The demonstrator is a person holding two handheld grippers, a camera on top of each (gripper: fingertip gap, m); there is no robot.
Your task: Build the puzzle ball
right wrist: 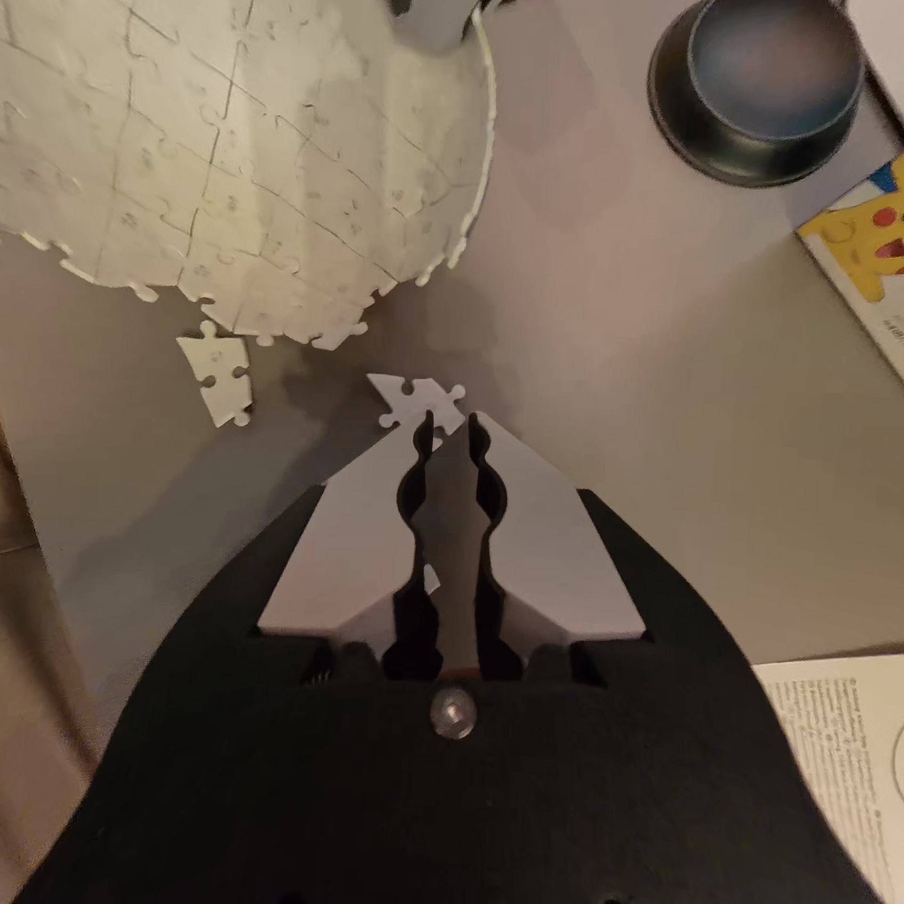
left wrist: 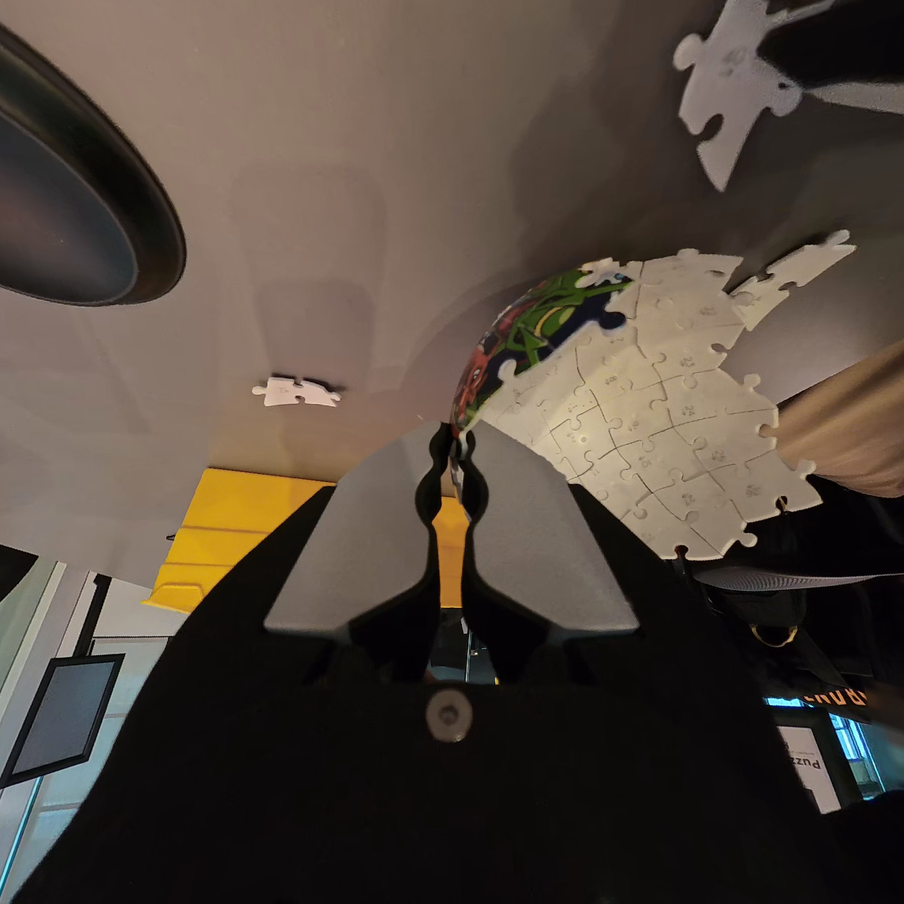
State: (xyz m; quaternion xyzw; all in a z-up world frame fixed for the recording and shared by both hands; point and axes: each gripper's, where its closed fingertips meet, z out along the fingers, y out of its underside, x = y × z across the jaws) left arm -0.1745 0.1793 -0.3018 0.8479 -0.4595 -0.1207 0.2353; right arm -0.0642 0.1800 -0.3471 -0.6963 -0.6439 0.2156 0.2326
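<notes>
here the left hand-held gripper [left wrist: 457, 442] is clamped on the rim of the half-built puzzle ball [left wrist: 636, 416], raised off the worktop [right wrist: 636, 391]. the right hand-held gripper [right wrist: 450, 420], jaws parted, sits at a loose piece [right wrist: 420, 398] on the worktop.

Tongs [left wrist: 457, 440] on puzzle ball [left wrist: 636, 416] rim

faint printed numbers on the white inner faces of the puzzle ball [left wrist: 650, 440] pieces, small print on a paper sheet [right wrist: 841, 763] at four o'clock, lettering on a box [right wrist: 866, 254] at two o'clock
</notes>
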